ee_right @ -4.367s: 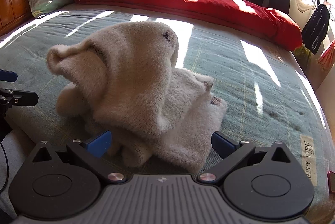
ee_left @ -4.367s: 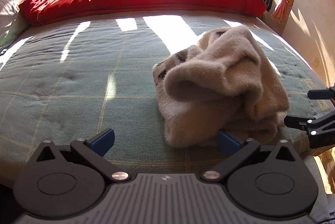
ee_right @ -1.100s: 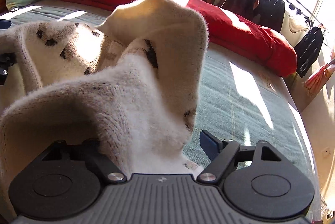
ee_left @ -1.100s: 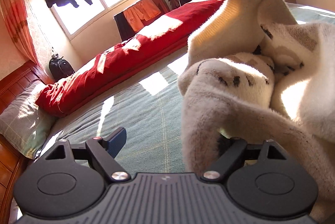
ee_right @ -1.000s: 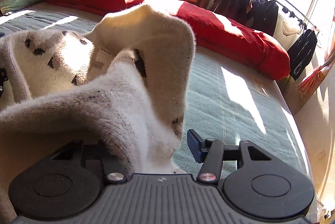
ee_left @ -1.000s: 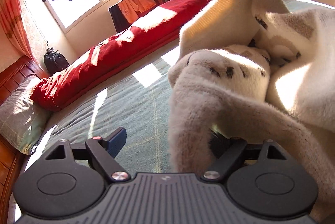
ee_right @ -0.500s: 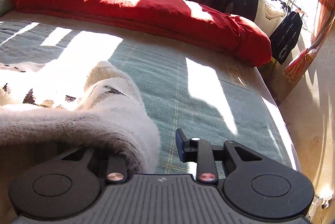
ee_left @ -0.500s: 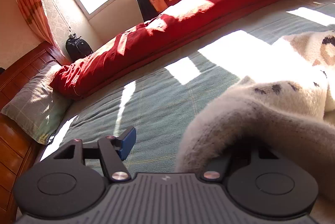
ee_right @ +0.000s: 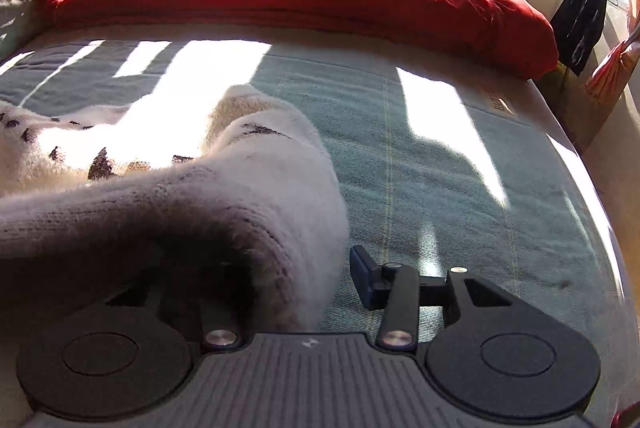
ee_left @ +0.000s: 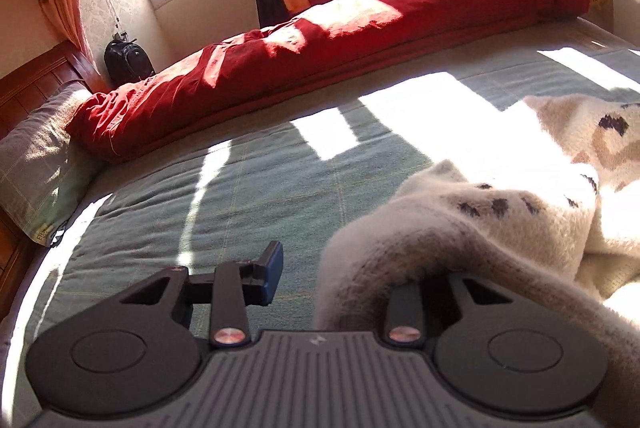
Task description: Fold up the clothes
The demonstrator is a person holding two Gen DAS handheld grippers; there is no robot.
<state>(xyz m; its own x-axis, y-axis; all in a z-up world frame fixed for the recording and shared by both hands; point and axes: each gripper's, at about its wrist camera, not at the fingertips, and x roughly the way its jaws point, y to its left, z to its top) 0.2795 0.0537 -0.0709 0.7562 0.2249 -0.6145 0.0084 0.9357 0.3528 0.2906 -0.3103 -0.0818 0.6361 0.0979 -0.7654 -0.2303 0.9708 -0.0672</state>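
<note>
Handling a fluffy cream sweater (ee_left: 500, 228) — soft, thick, floppy, sags off any single hold — lying spread on the bed (ee_left: 240, 196). Left gripper (ee_left: 344, 276) jaws have just been closing, right gripper (ee_right: 296, 280) jaws opening; knit drapes one finger of each, so whether either grips it I cannot tell. Best hold: hem corners.

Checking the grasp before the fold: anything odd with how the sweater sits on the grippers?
Yes. On each gripper, left and right, the cream sweater drapes over one finger and hides it; the other finger stands clear of it. No pinch shows.
</note>
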